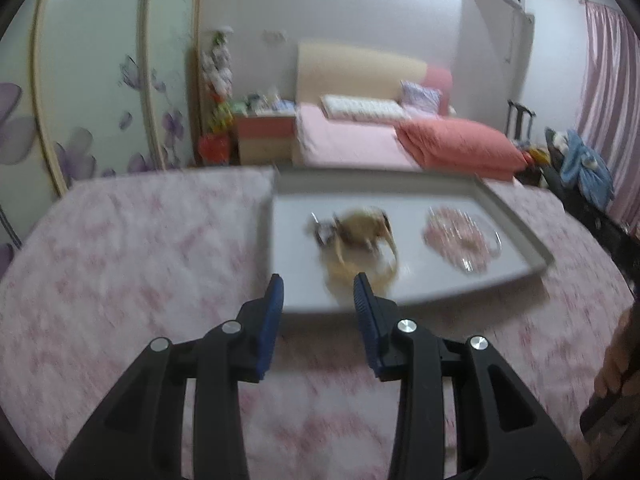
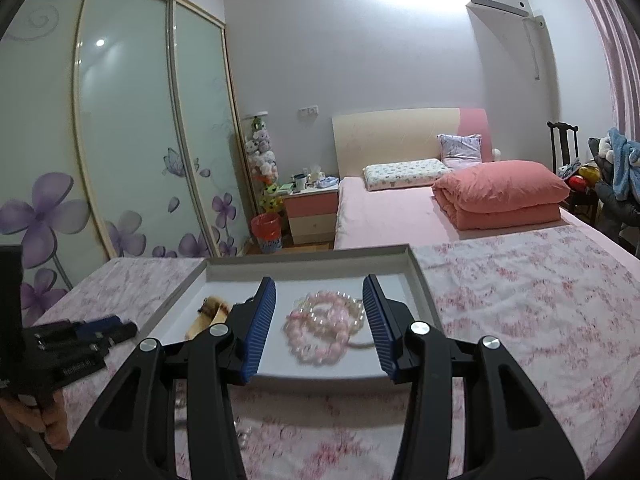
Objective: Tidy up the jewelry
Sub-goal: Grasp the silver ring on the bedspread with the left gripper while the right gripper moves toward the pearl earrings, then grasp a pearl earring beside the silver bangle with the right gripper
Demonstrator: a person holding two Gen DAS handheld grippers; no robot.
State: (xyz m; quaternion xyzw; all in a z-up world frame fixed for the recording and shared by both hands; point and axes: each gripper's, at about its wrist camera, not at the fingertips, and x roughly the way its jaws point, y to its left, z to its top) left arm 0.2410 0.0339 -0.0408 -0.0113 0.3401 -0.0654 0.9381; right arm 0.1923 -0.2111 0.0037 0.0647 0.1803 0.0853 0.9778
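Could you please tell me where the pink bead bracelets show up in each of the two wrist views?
Left wrist: pink bead bracelets lie right of centre, in the tray's right part.
Right wrist: they lie centre, framed by the open blue fingers.
Shared landmark: the white tray.

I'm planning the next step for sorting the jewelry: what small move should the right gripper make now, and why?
Probably ease the right gripper forward and down over the pink bead bracelets. Its jaws stand open with nothing between the pads, and the bracelets lie in the white tray straight ahead, framed between the fingers. The left gripper, also open and empty, faces the tan jewelry piece.
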